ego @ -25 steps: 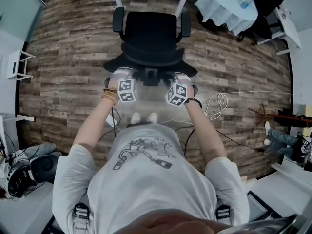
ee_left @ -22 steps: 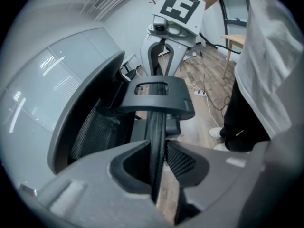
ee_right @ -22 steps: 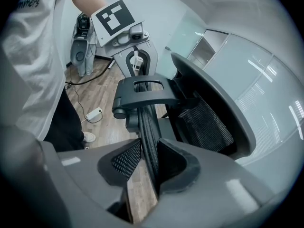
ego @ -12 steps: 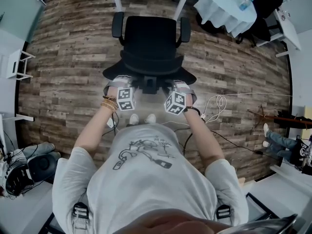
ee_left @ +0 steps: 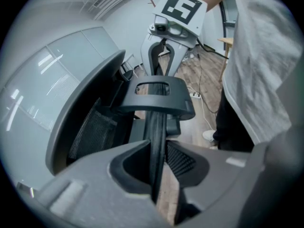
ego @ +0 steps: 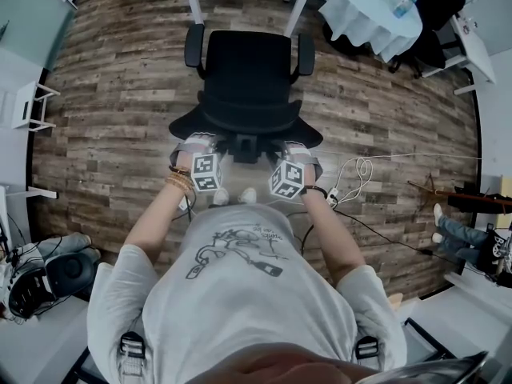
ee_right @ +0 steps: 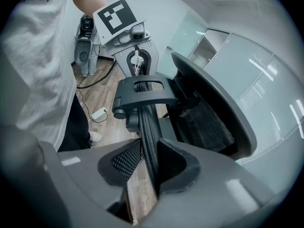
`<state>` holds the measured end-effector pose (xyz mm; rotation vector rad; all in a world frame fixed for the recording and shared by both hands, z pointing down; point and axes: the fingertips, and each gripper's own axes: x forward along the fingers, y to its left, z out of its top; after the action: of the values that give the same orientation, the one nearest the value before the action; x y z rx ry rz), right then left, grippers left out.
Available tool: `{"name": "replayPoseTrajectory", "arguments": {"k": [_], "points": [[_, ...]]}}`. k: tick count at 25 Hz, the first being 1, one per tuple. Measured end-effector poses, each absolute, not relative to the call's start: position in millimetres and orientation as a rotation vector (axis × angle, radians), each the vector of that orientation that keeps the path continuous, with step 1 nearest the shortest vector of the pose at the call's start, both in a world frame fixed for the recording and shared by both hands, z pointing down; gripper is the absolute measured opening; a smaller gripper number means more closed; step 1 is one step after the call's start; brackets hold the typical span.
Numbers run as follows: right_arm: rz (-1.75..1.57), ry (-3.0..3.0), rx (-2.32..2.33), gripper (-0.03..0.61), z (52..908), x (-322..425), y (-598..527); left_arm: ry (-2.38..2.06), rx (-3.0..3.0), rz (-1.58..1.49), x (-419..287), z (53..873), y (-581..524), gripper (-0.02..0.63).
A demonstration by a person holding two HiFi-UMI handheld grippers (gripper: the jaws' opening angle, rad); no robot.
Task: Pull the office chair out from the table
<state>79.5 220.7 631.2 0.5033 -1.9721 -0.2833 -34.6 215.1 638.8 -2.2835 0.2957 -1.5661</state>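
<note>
Chair (ego: 244, 62) top edge sits clamped in left gripper (ego: 200, 141) and right gripper (ego: 294, 147).

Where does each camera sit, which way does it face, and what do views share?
Head view: on the person's head, facing steeply down at the office chair; shows shirt, forearms, left gripper, right gripper.
Left gripper view: on the left gripper, along its jaws shut on the backrest edge; shirt at right.
Right gripper view: on the right gripper, likewise; shirt at left.
Both gripper views show the other gripper.
</note>
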Motion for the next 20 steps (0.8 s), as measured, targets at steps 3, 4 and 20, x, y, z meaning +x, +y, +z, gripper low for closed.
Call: {"name": "replayPoseTrajectory", "arguments": {"k": [3, 4, 20], "points": [[-0.284, -1.973, 0.504, 0.117, 631, 80, 220, 0.304, -2.283, -1.564, -35, 639, 214, 0.098], [-0.279, -1.976, 0.506, 0.118, 631, 80, 220, 0.312, -2.278, -1.558, -35, 639, 213, 0.101], [-0.018, -2.237, 0.72, 0.104, 557, 73, 214, 0.689, -2.536, -1.306, -37, 566, 209, 0.058]]}}
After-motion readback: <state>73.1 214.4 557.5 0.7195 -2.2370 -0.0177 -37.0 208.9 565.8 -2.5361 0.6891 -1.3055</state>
